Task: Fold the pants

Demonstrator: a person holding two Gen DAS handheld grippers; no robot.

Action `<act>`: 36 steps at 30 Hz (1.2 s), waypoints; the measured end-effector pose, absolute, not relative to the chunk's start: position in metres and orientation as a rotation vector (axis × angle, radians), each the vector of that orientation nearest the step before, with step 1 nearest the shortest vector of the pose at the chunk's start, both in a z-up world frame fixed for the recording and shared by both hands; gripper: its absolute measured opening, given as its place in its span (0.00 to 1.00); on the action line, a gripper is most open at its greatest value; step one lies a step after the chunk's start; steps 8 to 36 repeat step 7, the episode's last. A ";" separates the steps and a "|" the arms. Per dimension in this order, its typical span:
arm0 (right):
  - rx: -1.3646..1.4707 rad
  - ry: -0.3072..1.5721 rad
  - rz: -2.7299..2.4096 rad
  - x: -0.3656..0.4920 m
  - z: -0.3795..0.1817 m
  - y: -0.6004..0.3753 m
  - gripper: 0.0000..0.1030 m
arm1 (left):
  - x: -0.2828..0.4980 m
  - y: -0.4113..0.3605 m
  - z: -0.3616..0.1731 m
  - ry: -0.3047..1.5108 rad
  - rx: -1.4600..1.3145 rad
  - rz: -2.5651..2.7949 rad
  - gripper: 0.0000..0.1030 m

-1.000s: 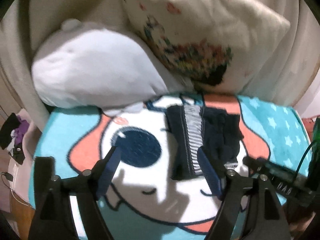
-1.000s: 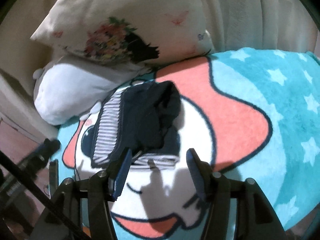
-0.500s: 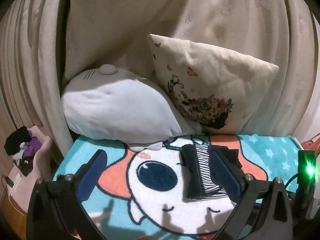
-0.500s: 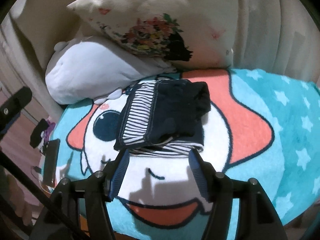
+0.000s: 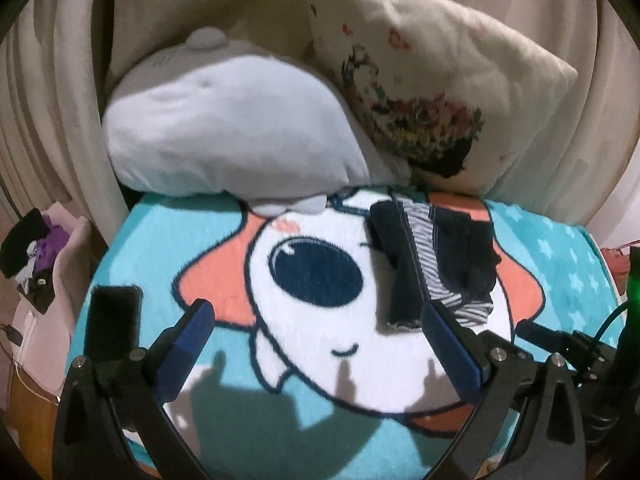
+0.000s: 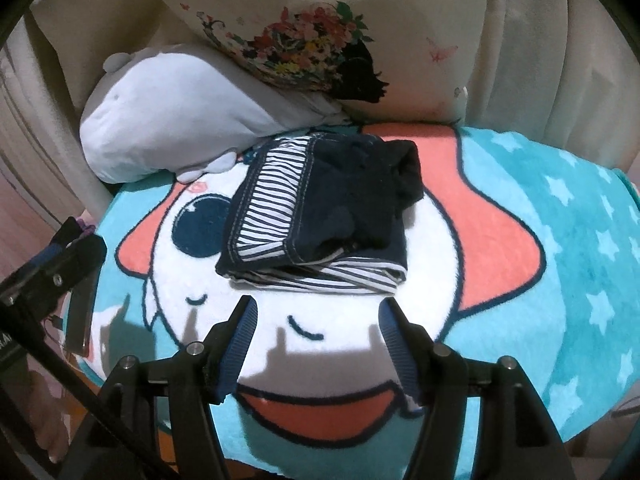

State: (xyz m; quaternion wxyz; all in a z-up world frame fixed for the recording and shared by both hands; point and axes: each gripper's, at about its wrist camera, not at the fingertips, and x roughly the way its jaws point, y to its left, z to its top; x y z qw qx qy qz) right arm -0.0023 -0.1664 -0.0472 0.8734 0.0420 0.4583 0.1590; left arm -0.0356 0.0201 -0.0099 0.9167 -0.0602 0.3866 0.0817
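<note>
The dark navy pants (image 6: pixel 336 216) with a blue-and-white striped lining lie folded in a compact bundle on the cartoon blanket (image 6: pixel 520 240). They also show in the left wrist view (image 5: pixel 436 268), right of centre. My right gripper (image 6: pixel 316 320) is open and empty, just in front of the bundle and apart from it. My left gripper (image 5: pixel 320 332) is open wide and empty, above the blanket (image 5: pixel 168 240), with its right finger (image 5: pixel 452 344) near the bundle's near left corner.
A grey plush pillow (image 5: pixel 232 132) and a floral cushion (image 5: pixel 420 92) lean against cream curtains at the back. A black phone (image 5: pixel 112 324) lies on the blanket's left edge. A small heap of clothes (image 5: pixel 32 248) sits off the left side.
Both grippers have stayed open and empty. The left gripper rose and pulled back, then dropped closer again. The right gripper backed away from the folded pants, which lie still.
</note>
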 end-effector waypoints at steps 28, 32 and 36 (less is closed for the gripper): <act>0.055 0.955 0.320 0.000 -0.049 -0.164 0.72 | -0.030 0.021 -0.022 0.854 -0.126 0.175 1.00; 0.055 0.955 0.320 0.000 -0.049 -0.164 0.72 | -0.030 0.021 -0.022 0.854 -0.126 0.175 1.00; 0.055 0.955 0.320 0.000 -0.049 -0.164 0.72 | -0.030 0.021 -0.022 0.854 -0.126 0.175 1.00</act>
